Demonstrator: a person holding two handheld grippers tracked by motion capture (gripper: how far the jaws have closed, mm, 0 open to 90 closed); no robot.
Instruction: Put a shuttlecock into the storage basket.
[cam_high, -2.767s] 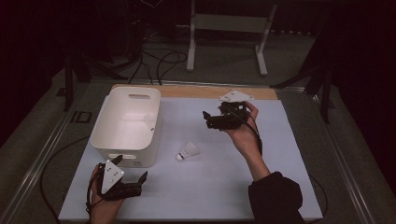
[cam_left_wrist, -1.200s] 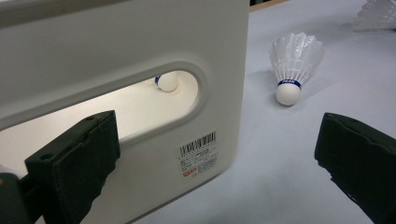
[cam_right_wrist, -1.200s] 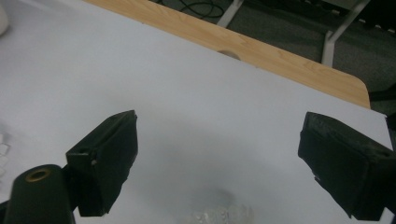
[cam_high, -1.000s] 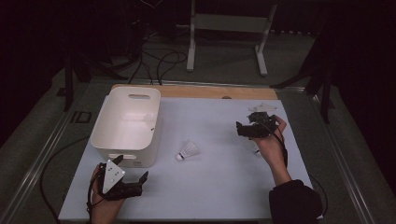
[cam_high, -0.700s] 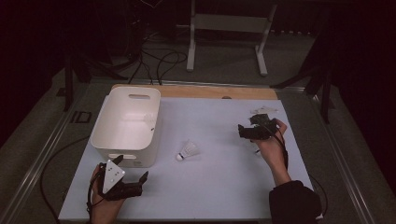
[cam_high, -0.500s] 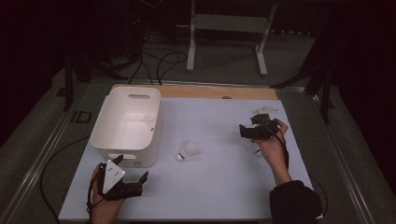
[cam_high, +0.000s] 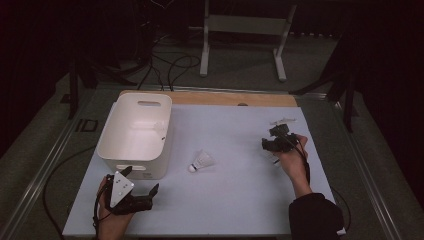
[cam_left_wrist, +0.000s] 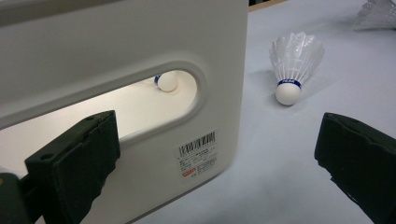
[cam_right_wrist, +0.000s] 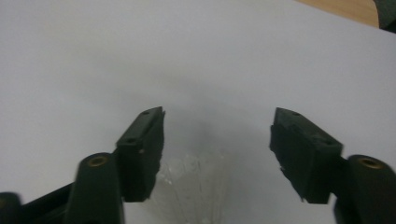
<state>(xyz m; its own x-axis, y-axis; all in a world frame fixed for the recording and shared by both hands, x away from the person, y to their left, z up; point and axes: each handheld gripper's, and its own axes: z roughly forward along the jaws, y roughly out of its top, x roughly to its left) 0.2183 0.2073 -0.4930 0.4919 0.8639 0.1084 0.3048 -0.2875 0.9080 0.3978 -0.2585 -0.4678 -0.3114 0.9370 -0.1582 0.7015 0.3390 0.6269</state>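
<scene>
**Dim room, bright table, soft close-ups**

From above, you see the white table (cam_high: 235, 200) lit evenly while the floor around it sinks into near black. Your left gripper view is bright and crisp: the shuttlecock (cam_left_wrist: 295, 65) past the fingers casts a soft shadow. In your right gripper view, the feathers (cam_right_wrist: 198, 184) between the fingers blur out of focus, a grey shadow spreading beyond them.

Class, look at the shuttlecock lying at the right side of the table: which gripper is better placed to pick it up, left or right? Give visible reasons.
Right. The right gripper has been closing its jaws around that shuttlecock. The left gripper sits open by the white bin.
</scene>
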